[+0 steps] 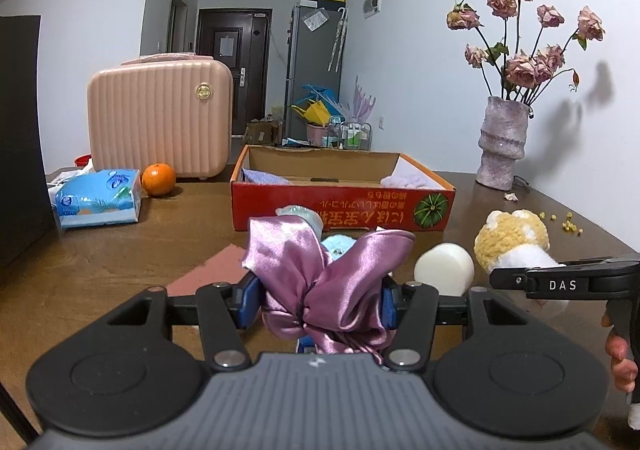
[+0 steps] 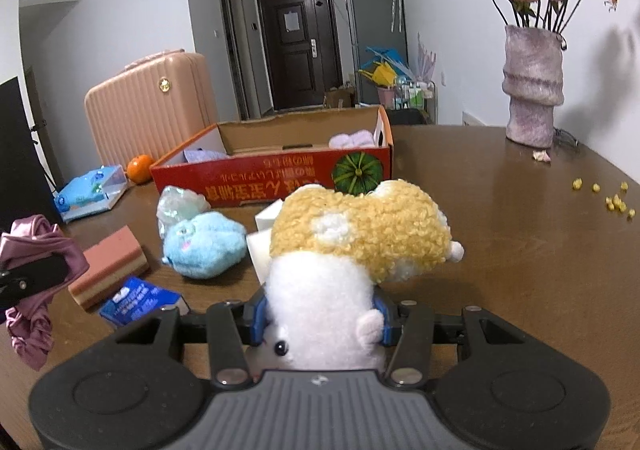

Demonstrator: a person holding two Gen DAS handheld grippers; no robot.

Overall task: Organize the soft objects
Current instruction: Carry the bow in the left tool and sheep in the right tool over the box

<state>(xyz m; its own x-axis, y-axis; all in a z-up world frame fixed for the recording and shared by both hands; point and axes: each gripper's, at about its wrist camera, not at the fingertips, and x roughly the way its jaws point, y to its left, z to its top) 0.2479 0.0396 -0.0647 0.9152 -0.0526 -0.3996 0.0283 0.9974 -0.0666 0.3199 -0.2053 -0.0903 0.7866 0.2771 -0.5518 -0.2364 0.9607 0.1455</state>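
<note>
My left gripper (image 1: 320, 302) is shut on a purple satin scrunchie (image 1: 324, 274), held above the brown table; it also shows at the left edge of the right wrist view (image 2: 36, 250). My right gripper (image 2: 320, 320) is shut on a white and yellow plush toy (image 2: 352, 246), also seen in the left wrist view (image 1: 514, 240). The open red cardboard box (image 1: 344, 206) stands ahead with a lilac soft item (image 2: 352, 139) and a bluish cloth (image 1: 264, 176) inside. A blue plush (image 2: 204, 242) lies on the table before the box.
On the table are a white cylinder (image 1: 444, 268), a pink sponge block (image 2: 108, 266), a blue packet (image 2: 140, 300), a crinkled clear bag (image 2: 180, 204), a tissue pack (image 1: 98, 202), an orange (image 1: 159, 179), a pink suitcase (image 1: 160, 122), a vase of dried roses (image 1: 502, 142) and yellow crumbs (image 2: 616, 202).
</note>
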